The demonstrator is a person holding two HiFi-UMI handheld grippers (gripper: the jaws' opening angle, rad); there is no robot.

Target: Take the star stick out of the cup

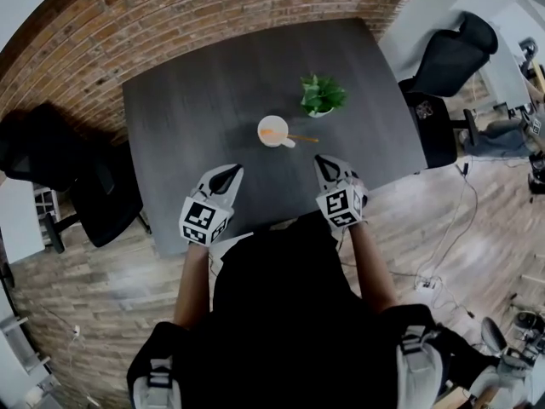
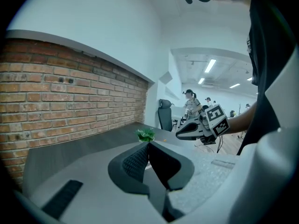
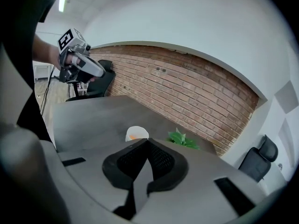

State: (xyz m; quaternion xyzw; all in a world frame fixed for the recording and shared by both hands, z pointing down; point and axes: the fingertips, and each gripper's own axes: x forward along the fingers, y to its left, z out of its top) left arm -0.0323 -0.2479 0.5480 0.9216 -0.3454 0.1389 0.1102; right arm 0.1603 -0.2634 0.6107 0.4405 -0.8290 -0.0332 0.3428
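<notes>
Dark table (image 1: 170,135) is sitting by a brick wall (image 1: 255,7) | star stick (image 1: 300,138) is leaning in the white cup (image 1: 272,131) beside a plant (image 1: 322,95) | left gripper (image 1: 230,174), right gripper (image 1: 324,165) are hovering short of it, both pinched together, empty | so I'm guessing nothing's done yet, whole grab is waiting

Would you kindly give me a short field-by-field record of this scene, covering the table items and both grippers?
Surface: dark grey square table
Cup: white round cup, upright, something orange inside
Stick: thin orange stick, jutting from the cup to the right
Plant: small green potted plant, beyond the cup, apart from it
Left gripper: jaws together, empty, short of the cup
Right gripper: jaws together, empty, short of the cup
Task status: stick not yet taken out
</notes>
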